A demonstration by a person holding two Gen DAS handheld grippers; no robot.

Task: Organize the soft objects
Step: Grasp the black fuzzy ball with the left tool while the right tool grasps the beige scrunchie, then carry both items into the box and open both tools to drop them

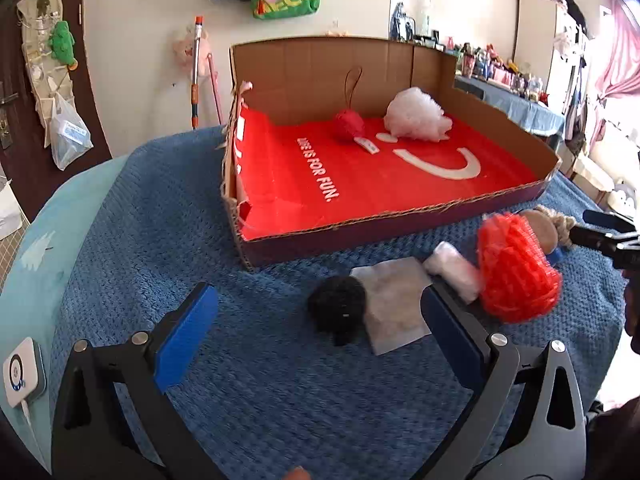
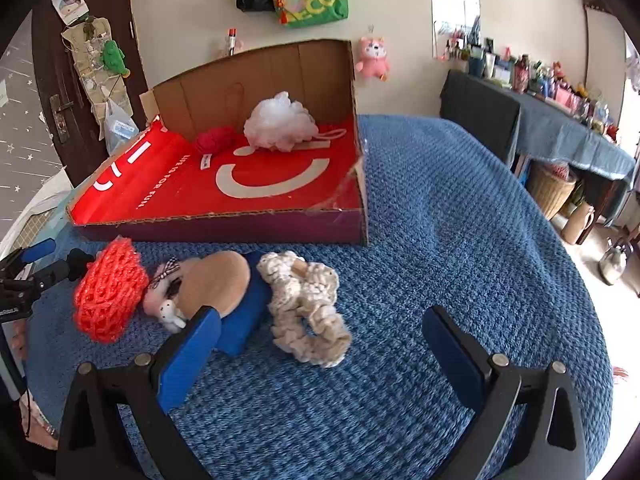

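Note:
A cardboard box (image 1: 400, 222) lined with a red bag sits on the blue blanket and holds a red yarn ball (image 1: 349, 125) and a white mesh puff (image 1: 416, 116). In front of it lie a black pom-pom (image 1: 338, 306), a flat white pad (image 1: 394, 304), a white roll (image 1: 454, 270) and an orange mesh puff (image 1: 514, 268). My left gripper (image 1: 320, 332) is open, just short of the pom-pom. My right gripper (image 2: 320, 344) is open over a beige scrunchie (image 2: 308, 308), beside a tan and blue plush (image 2: 224, 280) and the orange puff (image 2: 108, 288). The box (image 2: 224, 226) is behind.
The blue blanket (image 2: 460, 240) covers a round table. A white device (image 1: 20, 372) lies at the left edge. A door with hanging bags (image 1: 48, 68) stands at the left. A cluttered side table (image 2: 560, 120) and basket (image 2: 550, 188) are at the right.

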